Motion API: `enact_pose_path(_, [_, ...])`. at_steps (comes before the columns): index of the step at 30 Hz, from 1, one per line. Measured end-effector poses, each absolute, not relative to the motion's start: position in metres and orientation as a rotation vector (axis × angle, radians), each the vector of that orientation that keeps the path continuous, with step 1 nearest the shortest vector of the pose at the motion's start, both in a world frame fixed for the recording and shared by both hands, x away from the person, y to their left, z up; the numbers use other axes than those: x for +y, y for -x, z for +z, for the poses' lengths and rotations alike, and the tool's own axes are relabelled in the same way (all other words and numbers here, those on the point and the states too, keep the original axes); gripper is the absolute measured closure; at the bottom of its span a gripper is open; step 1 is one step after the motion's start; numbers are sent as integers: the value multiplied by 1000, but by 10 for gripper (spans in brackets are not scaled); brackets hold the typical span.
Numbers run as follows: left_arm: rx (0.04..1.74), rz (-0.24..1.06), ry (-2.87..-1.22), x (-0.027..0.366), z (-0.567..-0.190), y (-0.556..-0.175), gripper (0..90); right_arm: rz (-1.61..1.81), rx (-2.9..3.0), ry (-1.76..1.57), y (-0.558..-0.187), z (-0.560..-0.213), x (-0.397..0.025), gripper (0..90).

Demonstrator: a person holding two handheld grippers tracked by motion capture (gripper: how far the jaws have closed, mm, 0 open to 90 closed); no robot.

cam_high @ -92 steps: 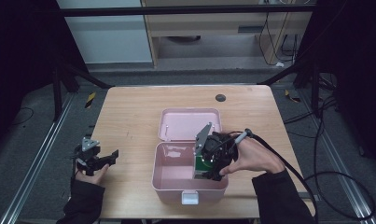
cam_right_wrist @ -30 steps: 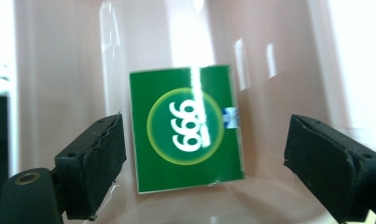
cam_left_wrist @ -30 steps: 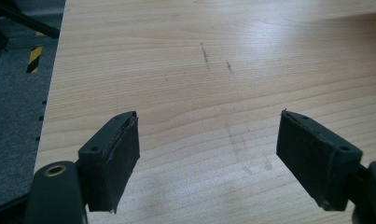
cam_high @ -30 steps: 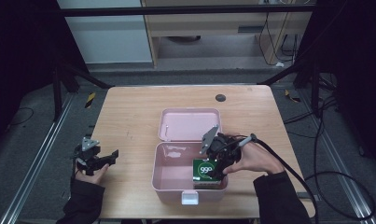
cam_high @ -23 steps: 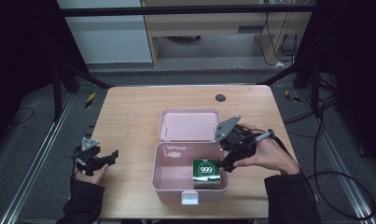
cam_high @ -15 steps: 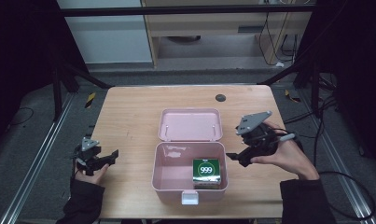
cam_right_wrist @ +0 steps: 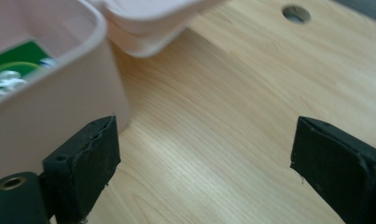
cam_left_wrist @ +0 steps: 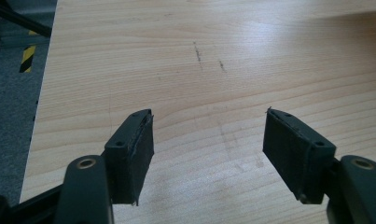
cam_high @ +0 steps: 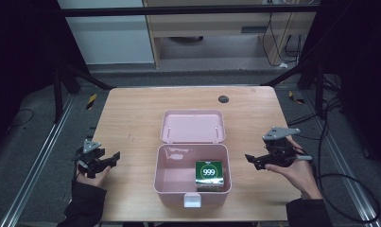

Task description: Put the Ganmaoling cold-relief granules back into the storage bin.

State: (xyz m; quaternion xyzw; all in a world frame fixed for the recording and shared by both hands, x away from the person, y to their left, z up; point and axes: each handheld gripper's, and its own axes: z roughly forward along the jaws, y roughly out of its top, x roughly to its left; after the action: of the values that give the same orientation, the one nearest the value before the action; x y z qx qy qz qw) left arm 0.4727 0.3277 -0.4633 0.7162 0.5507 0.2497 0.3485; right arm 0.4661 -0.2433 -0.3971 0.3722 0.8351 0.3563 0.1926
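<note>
Presently the green carton [cam_high: 208, 174] sits lower right inside the pink box [cam_high: 178, 187], both tongs gaping empty; right tongs [cam_high: 255, 161] should swing the lid [cam_high: 193, 126] down squarely.

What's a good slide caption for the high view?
Green "999" carton sits in the open pink plastic box on the wooden table; left gripper and right gripper are held open at either side.
</note>
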Motion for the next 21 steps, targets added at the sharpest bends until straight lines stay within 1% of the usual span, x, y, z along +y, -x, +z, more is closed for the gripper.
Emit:
enact_pose_path(5, [1434, 641, -1862, 327, -465, -473, 346, 922, 2274, -1203, -470, -433, -252, 70])
enact_pose_path(8, [1435, 644, -1864, 328, -465, -474, 345, 866, 2273, -1243, -473, -448, -258, 43])
enact_pose_path(15, [1447, 646, -1876, 330, -469, -476, 318, 874, 2121, -1391, -471, -469, -276, 36])
enact_pose_path(21, [1462, 655, -1883, 332, -474, -479, 289, 843, 2074, -1444, -471, -481, -286, 33])
